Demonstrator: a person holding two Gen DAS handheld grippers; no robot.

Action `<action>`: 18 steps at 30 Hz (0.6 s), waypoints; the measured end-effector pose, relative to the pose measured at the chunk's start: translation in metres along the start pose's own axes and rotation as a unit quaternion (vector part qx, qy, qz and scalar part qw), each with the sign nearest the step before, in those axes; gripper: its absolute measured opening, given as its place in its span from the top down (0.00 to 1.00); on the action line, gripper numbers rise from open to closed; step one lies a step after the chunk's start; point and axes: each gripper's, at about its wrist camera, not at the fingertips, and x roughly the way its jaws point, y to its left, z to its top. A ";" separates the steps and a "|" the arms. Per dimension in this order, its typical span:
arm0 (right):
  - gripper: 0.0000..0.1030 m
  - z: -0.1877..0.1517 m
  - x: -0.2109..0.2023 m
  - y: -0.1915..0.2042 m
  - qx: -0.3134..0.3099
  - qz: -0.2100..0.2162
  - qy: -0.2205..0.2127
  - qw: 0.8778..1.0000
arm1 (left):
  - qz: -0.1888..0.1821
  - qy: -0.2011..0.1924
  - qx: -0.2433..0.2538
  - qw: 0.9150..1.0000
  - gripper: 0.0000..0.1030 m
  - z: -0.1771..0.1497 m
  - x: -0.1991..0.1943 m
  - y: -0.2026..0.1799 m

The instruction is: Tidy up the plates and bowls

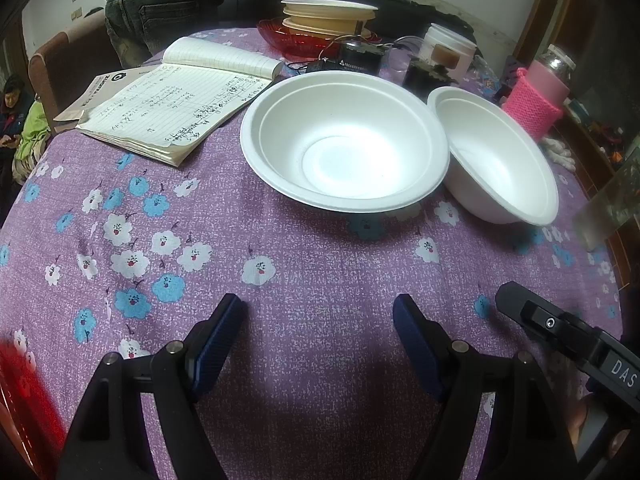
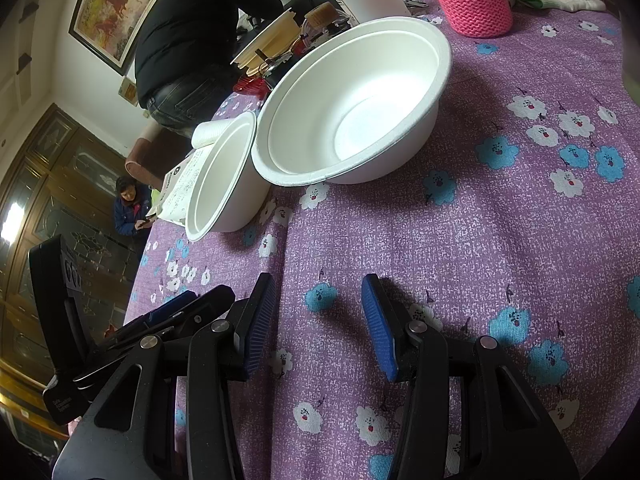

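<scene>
Bowls first: two white foam ones sit on the purple flowered tablecloth (image 1: 304,280) ahead of me. From my left camera the left bowl (image 1: 344,148) stands upright, and the right bowl (image 1: 496,160) is just beside it, tilted, with its rim leaning against the rim of the first. From my right camera the same pair shows from the other side, the right bowl (image 2: 356,100) nearer and larger, the left bowl (image 2: 224,176) beyond it.

My left gripper (image 1: 318,312) hovers low over bare cloth, short of the bowls, its blue-padded fingers spread wide with nothing between them. My right gripper (image 2: 318,292) is likewise over the cloth, fingers apart and empty, well short of the nearer bowl. Each gripper shows at the edge of the other's view.

Behind the left bowl lies an open notebook (image 1: 180,108) with handwriting, its page close to the bowl's rim. Farther back there is a stack of tan plates (image 1: 328,18) resting on a red dish (image 1: 296,40), topped by a white plate. Near it are a dark power adapter (image 1: 356,60) with cables and a white tub (image 1: 448,50). A bottle in a pink knitted sleeve (image 1: 534,108) stands behind the right bowl, with white gloves (image 1: 558,152) lying just past it.

A person in a dark jacket and jeans (image 1: 160,4) stands at the far edge of the table, and another person (image 1: 12,108) sits off to the left.
</scene>
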 end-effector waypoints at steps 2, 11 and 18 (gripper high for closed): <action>0.56 0.000 0.000 0.000 0.000 0.000 0.000 1.000 | -0.001 0.000 0.001 1.000 0.25 0.000 0.000 0.000; 0.56 0.000 0.000 0.000 0.000 0.000 0.000 1.000 | -0.001 0.000 0.002 1.000 0.25 -0.001 -0.001 0.000; 0.56 0.000 0.000 0.000 0.000 0.000 0.000 1.000 | -0.001 0.000 0.002 1.000 0.25 -0.001 -0.001 0.000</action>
